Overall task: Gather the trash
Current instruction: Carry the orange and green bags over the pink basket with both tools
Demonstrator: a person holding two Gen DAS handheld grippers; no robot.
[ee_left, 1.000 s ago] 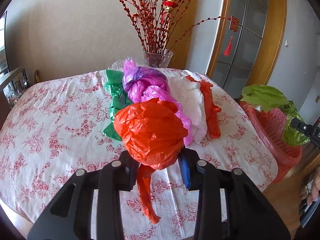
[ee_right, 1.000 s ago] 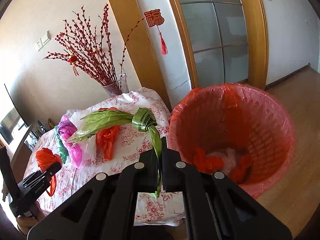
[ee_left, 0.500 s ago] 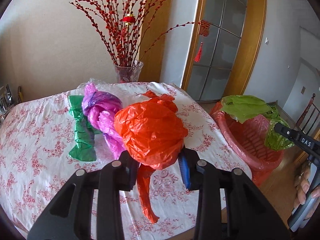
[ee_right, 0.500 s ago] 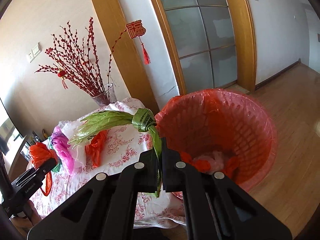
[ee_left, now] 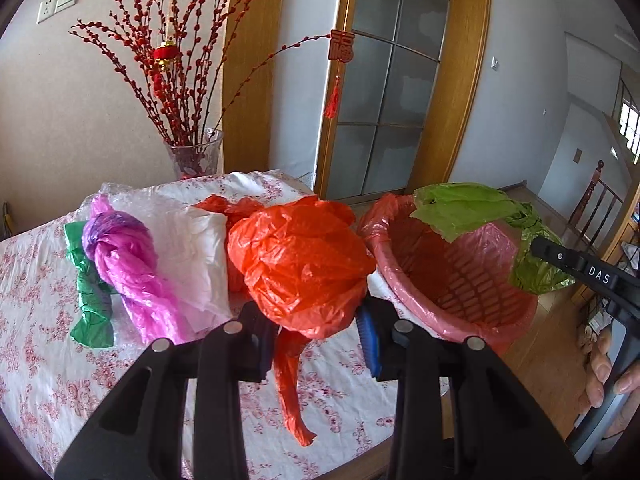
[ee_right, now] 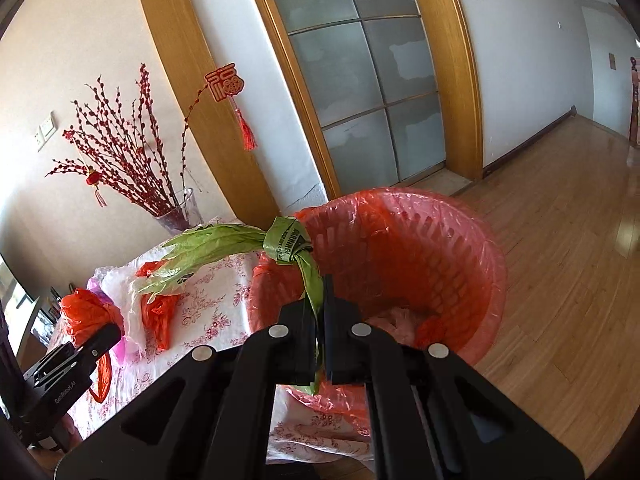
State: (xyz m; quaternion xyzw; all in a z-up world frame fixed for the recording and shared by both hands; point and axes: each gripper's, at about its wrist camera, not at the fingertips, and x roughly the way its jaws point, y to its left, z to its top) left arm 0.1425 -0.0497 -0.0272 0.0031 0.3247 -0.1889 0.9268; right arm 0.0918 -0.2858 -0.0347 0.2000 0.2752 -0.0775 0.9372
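Floral cloth covers the tabletop (ee_left: 48,360) at lower left of the left wrist view, carrying green, purple and white bags. Left gripper (ee_left: 316,332) fingers clamp the orange bag (ee_left: 300,264) between them at frame centre, its tail hanging below. At right, the red-lined basket (ee_right: 460,264) stands beside the tabletop. Right gripper (ee_right: 320,332) fingers are closed on the green bag (ee_right: 288,240), its knot just above the fingertips, over the basket rim.

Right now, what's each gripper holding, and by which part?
Left gripper: orange bag, pinched at its bunched lower end. Right gripper: green bag, by the tail below its knot.
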